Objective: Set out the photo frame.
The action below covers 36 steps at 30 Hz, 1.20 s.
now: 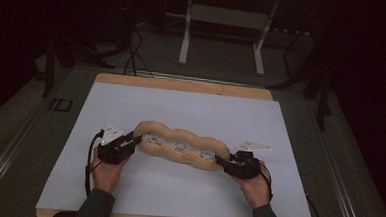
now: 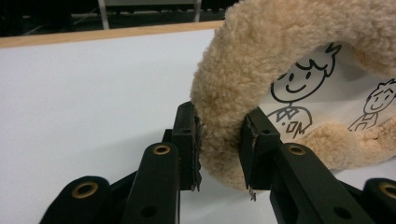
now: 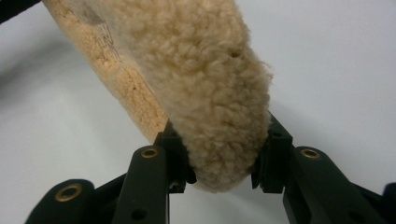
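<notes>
Two claws, left claw (image 1: 135,141), right claw (image 1: 221,162), each clamping plush cushion (image 1: 181,144) ends

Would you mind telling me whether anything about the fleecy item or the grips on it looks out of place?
Nothing stands out. The fleece-edged cushion with cartoon figures is held at both ends, the left gripper and the right gripper each clamped on a fluffy end. It sits askew on the white table sheet, but no tear or spill shows.
</notes>
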Motion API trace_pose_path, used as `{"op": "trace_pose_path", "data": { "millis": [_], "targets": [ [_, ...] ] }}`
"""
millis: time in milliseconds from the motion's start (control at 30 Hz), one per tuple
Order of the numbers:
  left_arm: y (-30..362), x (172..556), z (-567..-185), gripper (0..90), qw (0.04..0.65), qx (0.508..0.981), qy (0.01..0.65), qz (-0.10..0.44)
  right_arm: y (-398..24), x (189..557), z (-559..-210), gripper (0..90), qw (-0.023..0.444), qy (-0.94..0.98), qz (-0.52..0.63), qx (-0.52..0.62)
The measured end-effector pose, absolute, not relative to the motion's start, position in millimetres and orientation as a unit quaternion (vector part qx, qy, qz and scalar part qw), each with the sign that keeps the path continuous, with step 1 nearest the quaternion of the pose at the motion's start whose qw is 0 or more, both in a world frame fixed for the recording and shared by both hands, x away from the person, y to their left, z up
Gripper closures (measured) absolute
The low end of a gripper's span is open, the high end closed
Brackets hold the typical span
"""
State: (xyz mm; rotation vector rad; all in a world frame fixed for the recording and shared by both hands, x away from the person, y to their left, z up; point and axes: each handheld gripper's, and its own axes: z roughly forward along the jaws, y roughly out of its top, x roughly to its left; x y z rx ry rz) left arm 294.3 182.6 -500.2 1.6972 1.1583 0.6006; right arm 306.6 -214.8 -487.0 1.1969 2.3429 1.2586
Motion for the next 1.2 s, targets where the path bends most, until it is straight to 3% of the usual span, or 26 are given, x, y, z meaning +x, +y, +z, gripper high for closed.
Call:
{"op": "trace_pose_path", "data": {
  "millis": [667, 1200],
  "targets": [
    [165, 288, -509, 70.6, 0.456, 0.689, 0.499, 0.260, -222, 321, -498, 60.5, 0.121, 0.772, 0.425, 0.457],
    [165, 292, -518, 70.0, 0.434, 0.691, 0.531, 0.228, -222, 328, -504, 60.2, 0.123, 0.764, 0.434, 0.462]
  ]
}}
